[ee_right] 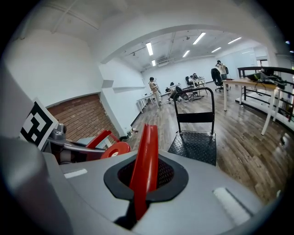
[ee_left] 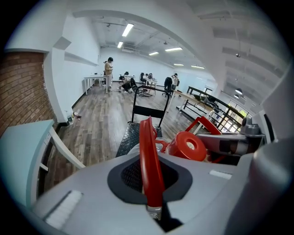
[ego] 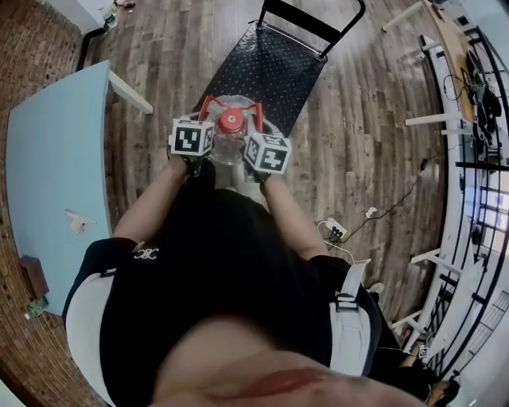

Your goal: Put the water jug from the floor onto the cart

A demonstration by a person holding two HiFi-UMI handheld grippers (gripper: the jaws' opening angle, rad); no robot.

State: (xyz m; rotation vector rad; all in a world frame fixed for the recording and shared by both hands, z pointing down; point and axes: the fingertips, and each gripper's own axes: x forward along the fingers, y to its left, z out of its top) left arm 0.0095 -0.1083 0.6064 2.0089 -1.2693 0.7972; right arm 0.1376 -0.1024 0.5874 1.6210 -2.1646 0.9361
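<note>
The water jug (ego: pixel 231 135), clear with a red cap, hangs in front of my body between the two grippers, just short of the cart's near end. My left gripper (ego: pixel 208 105) is shut at its left side and my right gripper (ego: pixel 256 110) is shut at its right side; both press against its neck area. How they bear it is hidden. The red cap (ee_left: pixel 188 146) sits right of my shut left jaws in the left gripper view, and the cap (ee_right: pixel 115 149) sits left of my shut right jaws in the right gripper view. The black cart (ego: pixel 266 71) stands ahead.
The cart's upright handle (ego: pixel 314 20) is at its far end. A light blue table (ego: pixel 56 159) stands to the left by a brick wall. White-legged desks (ego: pixel 445 119) line the right side, and a power strip with cables (ego: pixel 334 230) lies on the wood floor. People (ee_left: pixel 109 73) are far across the room.
</note>
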